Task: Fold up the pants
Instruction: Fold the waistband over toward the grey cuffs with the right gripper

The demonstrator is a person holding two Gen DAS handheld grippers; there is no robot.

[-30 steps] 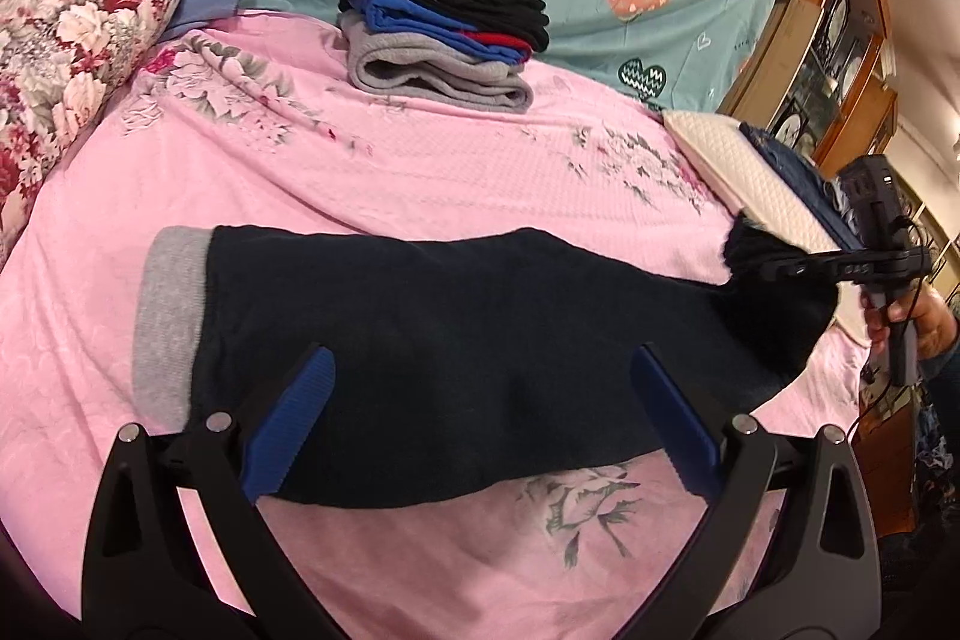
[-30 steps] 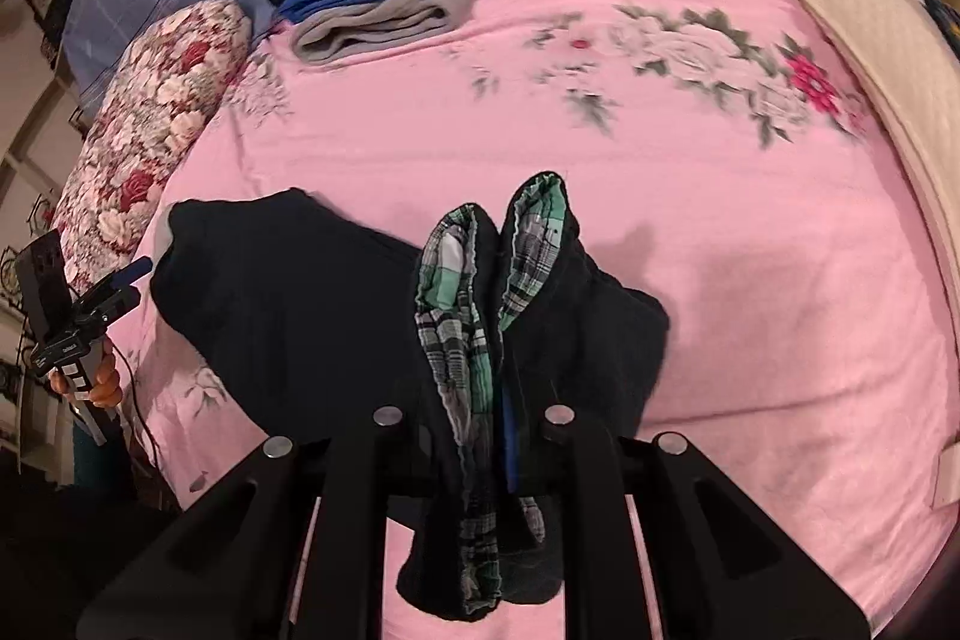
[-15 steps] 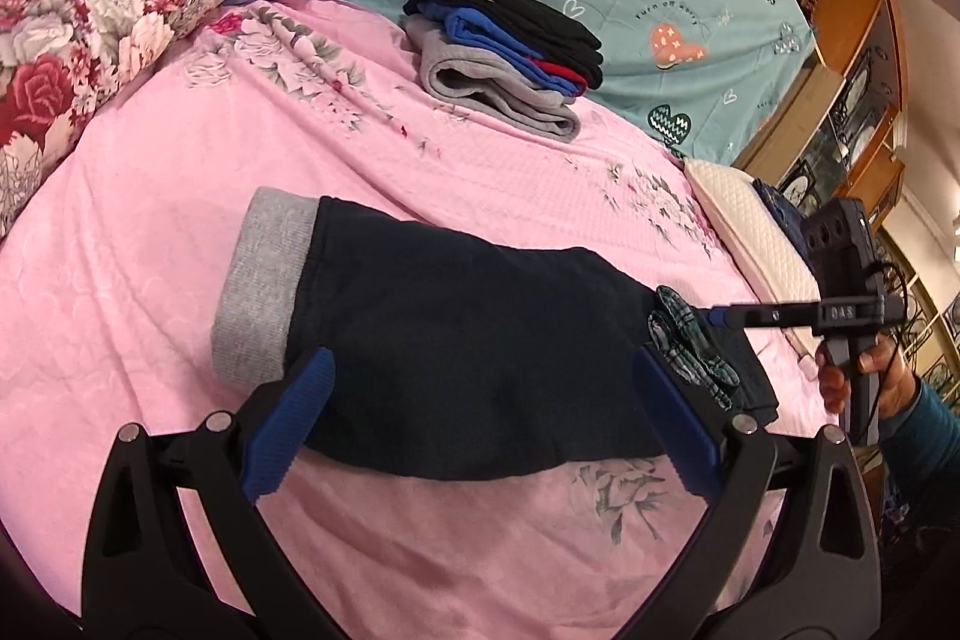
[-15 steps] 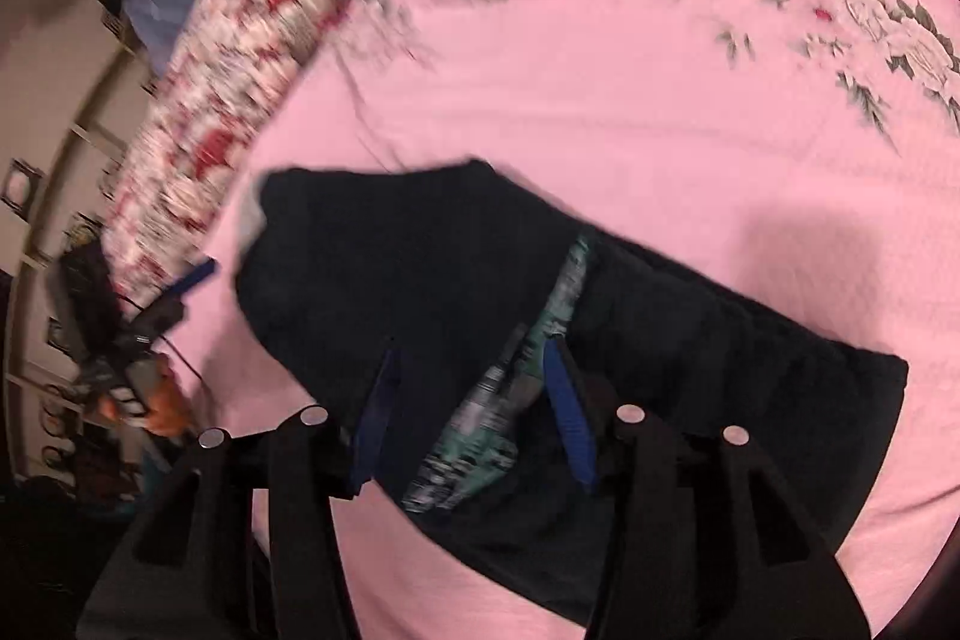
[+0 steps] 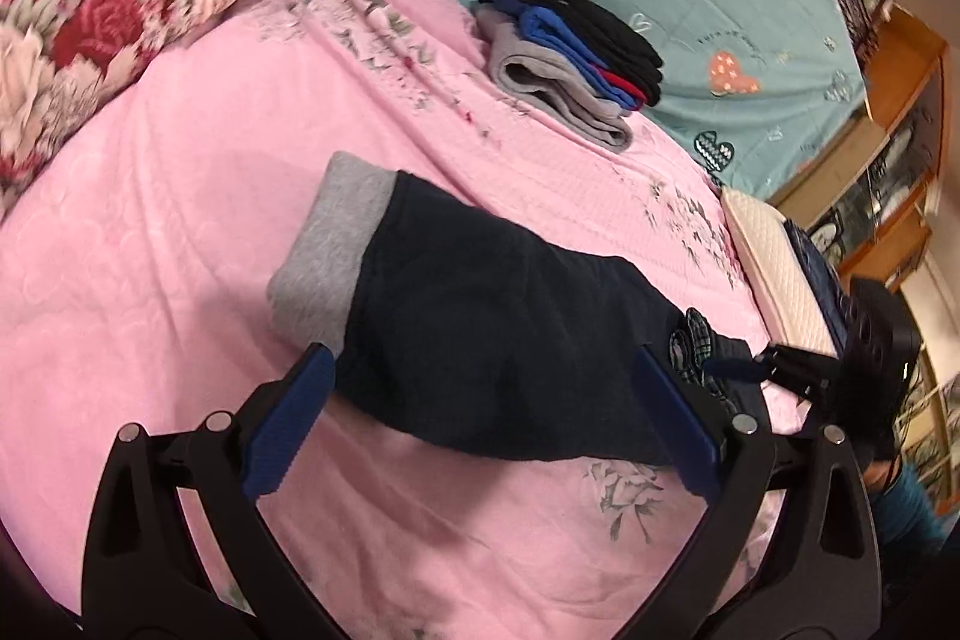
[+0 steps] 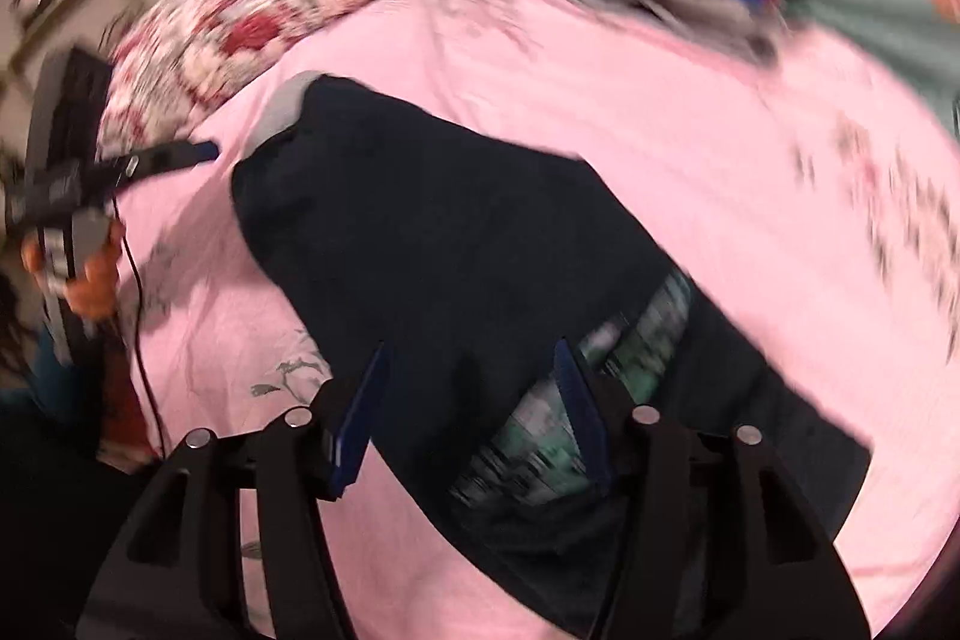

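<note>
The dark pants (image 5: 498, 340) lie flat on the pink bed (image 5: 180, 232), grey cuff (image 5: 327, 256) far left, plaid lining (image 6: 606, 388) showing at the right end. Both the left gripper (image 5: 480, 424) and right gripper (image 6: 471, 412) hover just above them with fingers spread, holding nothing. A pile of folded clothes (image 5: 570, 52) sits far back.

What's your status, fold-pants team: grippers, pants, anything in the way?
Left gripper open, empty. Right gripper open over the plaid lining. Dark pants flat on pink bedspread. Folded stack sits clear.
</note>
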